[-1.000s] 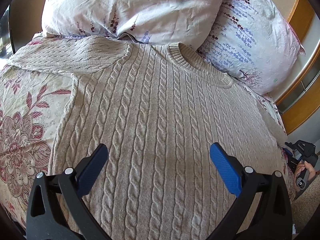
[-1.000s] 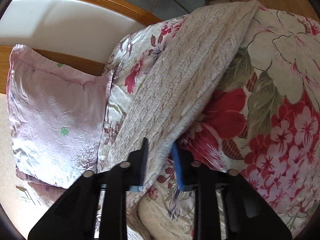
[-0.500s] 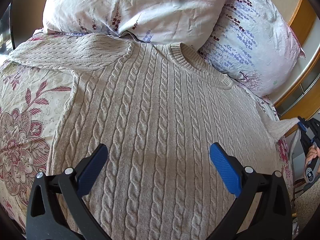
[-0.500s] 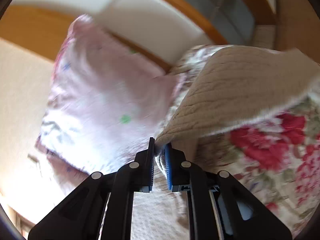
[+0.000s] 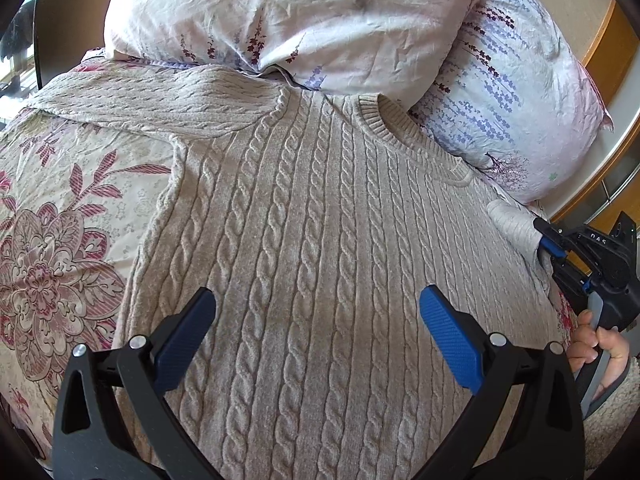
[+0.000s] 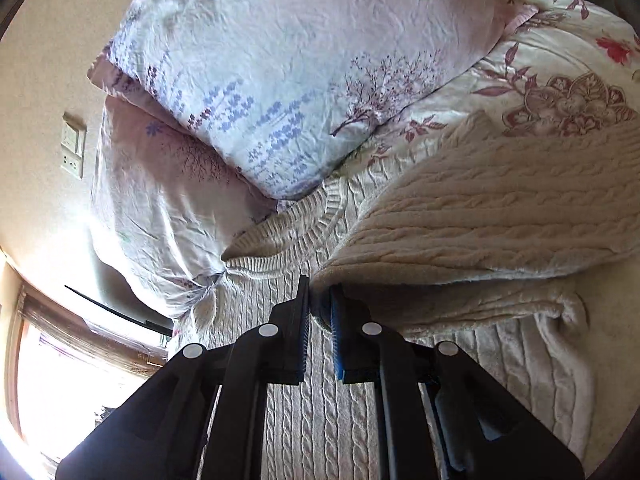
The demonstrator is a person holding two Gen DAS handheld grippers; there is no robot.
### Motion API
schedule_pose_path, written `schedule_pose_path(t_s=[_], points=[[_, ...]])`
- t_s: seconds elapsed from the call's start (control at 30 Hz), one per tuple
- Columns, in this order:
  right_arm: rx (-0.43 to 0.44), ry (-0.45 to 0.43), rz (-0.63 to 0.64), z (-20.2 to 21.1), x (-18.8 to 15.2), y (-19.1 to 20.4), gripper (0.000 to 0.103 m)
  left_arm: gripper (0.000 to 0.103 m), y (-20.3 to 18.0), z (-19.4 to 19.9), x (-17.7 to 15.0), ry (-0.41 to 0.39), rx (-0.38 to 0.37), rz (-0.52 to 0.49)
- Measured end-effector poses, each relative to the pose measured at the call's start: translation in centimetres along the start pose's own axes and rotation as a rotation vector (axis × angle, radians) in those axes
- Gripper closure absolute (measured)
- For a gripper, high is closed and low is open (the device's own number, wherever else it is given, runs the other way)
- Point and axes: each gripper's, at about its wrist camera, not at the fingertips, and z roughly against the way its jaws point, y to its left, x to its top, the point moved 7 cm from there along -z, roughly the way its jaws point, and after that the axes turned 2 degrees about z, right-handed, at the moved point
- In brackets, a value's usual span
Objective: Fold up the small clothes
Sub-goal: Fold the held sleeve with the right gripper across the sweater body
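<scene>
At three o'clock of the sweater (image 5: 320, 248), spread flat on the bed (image 5: 60, 208), the right gripper (image 6: 319, 300) pinches its sleeve (image 6: 500, 220); the left gripper (image 5: 316, 312) hovers wide, empty. Lay the sleeve straight across the chest without dragging the body.

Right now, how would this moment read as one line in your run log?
step: folding sleeve inward | right gripper: shut on sleeve, lifted over sweater | left gripper: open above sweater body | surface: floral bedspread
</scene>
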Motion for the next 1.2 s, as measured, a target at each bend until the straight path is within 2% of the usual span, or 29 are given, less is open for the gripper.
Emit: schedule_pose_path(t_s=[0.17, 0.7, 0.97, 1.1, 1.2], points=[[-0.005, 0.0, 0.006, 0.3, 0.3, 0.3, 0.093, 0.002, 1.0, 0.2, -0.1, -0.001, 0.012, 0.028], [-0.08, 0.082, 0.006, -2.9, -3.2, -0.8, 0.092, 0.002, 0.7, 0.1, -0.2, 0.008, 0.008, 0.011], [-0.114, 0.115, -0.004, -4.1, -3.9, -1.6, 0.092, 0.002, 1.3, 0.1, -0.2, 0.008, 0.016, 0.023], [-0.137, 0.111, 0.032, -4.2, -4.0, -1.3, 0.092, 0.002, 1.4, 0.0, -0.2, 0.009, 0.017, 0.023], [-0.127, 0.111, 0.014, -4.3, -4.0, -1.5, 0.091, 0.002, 1.4, 0.0, -0.2, 0.008, 0.016, 0.022]])
